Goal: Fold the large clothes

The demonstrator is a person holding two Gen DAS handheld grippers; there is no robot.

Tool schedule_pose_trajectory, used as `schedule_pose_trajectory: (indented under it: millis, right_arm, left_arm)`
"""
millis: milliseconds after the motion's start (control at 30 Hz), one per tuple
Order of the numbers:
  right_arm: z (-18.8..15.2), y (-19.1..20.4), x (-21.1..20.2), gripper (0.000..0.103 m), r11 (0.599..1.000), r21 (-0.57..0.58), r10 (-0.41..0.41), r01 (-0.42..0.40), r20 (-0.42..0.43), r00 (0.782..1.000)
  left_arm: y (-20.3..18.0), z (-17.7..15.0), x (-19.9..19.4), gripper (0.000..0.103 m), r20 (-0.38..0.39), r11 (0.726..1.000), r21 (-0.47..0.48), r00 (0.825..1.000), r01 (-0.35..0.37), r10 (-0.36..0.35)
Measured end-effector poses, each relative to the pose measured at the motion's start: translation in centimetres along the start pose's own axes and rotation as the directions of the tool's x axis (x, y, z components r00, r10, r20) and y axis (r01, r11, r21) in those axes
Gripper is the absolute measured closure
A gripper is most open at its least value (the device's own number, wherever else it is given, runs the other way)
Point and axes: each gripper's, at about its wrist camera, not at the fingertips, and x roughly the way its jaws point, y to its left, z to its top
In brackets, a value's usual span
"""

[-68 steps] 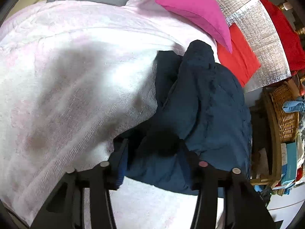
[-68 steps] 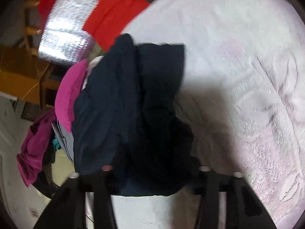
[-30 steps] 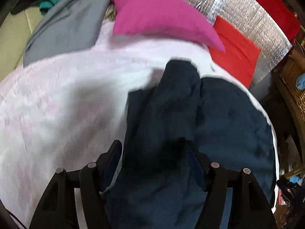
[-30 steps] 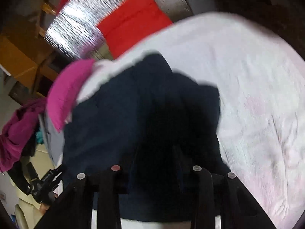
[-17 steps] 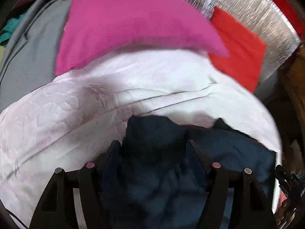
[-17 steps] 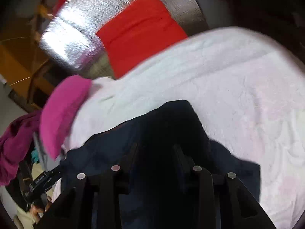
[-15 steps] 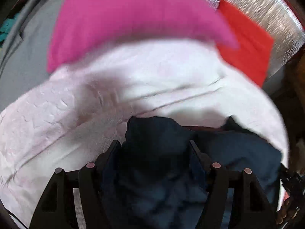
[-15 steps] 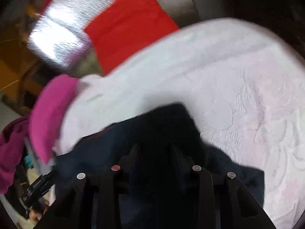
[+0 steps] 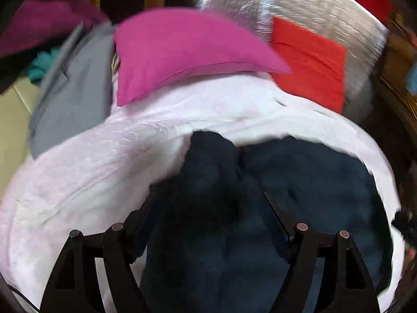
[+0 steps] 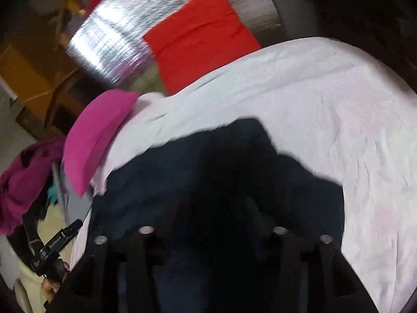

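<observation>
A dark navy garment (image 9: 307, 182) lies bunched on a pale pink bedspread (image 9: 91, 161). My left gripper (image 9: 208, 198) is shut on a fold of it; the cloth drapes over and between the fingers. In the right wrist view the same garment (image 10: 161, 172) covers my right gripper (image 10: 216, 203), which is shut on another fold. The fingertips of both are hidden by cloth. The bedspread also shows in the right wrist view (image 10: 338, 109).
A magenta pillow (image 9: 182, 49) and a grey cloth (image 9: 75, 96) lie at the bed's far end, a red cushion (image 9: 312, 60) against silver foil (image 9: 299, 2) behind. The magenta pillow (image 10: 96, 135) and red cushion (image 10: 200, 36) show in the right view.
Both grippers carried the garment's fold toward the pillow end, doubling the cloth over itself. In the last half second they have drawn back a little with it.
</observation>
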Motion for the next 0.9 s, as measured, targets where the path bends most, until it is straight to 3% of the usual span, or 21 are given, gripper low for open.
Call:
schedule_pose_trajectory:
  millis: [100,233,333,400,533,633,733,833,900]
  right_arm:
    - [-2.8,1.1,-1.6,0.048,1.000,-0.011,0.018,-0.018,-0.008,1.000]
    - [-7.4,1.3,-1.5,0.047,0.999,-0.044,-0.032,0.029,-0.077,0.997]
    - [-9.4,1.3,-0.6,0.047,0.992,-0.102,-0.090,0.080,-0.097,0.991]
    - [-10.1,1.6,-2.0,0.047,0.990,-0.118,-0.088,0.077,-0.098,0.991]
    - [-11.6,-0.2,-5.7,0.041,0.999,-0.032,0.000,-0.003,-0.076,0.997]
    - [-12.5,-3.8,-7.9,0.030,0.991,0.112,0.078,-0.069,-0.079,0.994]
    - [-13.6,-6.9,-8.0,0.030,0.953,0.268,0.172,-0.142,-0.091,0.981]
    - [-14.3,-8.2,-6.7,0.030,0.902,0.392,0.238,-0.181,-0.102,0.966]
    - [-14.4,-8.6,-5.5,0.030,0.878,0.440,0.253,-0.189,-0.091,0.963]
  left_arm:
    - [-1.7,-3.1,-1.6,0.025,-0.005,0.999,0.052,1.000,0.008,-0.008]
    - [-2.8,-7.9,-0.3,0.024,-0.116,0.998,0.055,0.993,-0.013,0.020]
    - [-3.4,-9.4,0.4,0.021,-0.081,0.992,0.098,0.993,-0.073,0.082]
    - [-3.4,-9.4,-0.6,0.021,-0.087,0.991,0.110,0.993,-0.072,0.081]
    - [-0.8,-10.1,-3.3,0.021,-0.074,0.999,0.038,0.997,-0.002,0.005]
    - [3.4,-11.6,-4.3,0.021,-0.118,0.993,-0.114,0.992,0.020,-0.033]
    - [7.4,-12.8,-3.4,0.021,-0.163,0.944,-0.316,0.974,0.098,-0.155]
    - [9.5,-13.1,-2.2,0.021,-0.124,0.885,-0.432,0.960,0.175,-0.250]
    - [10.4,-13.3,-0.7,0.021,-0.106,0.832,-0.502,0.938,0.236,-0.330]
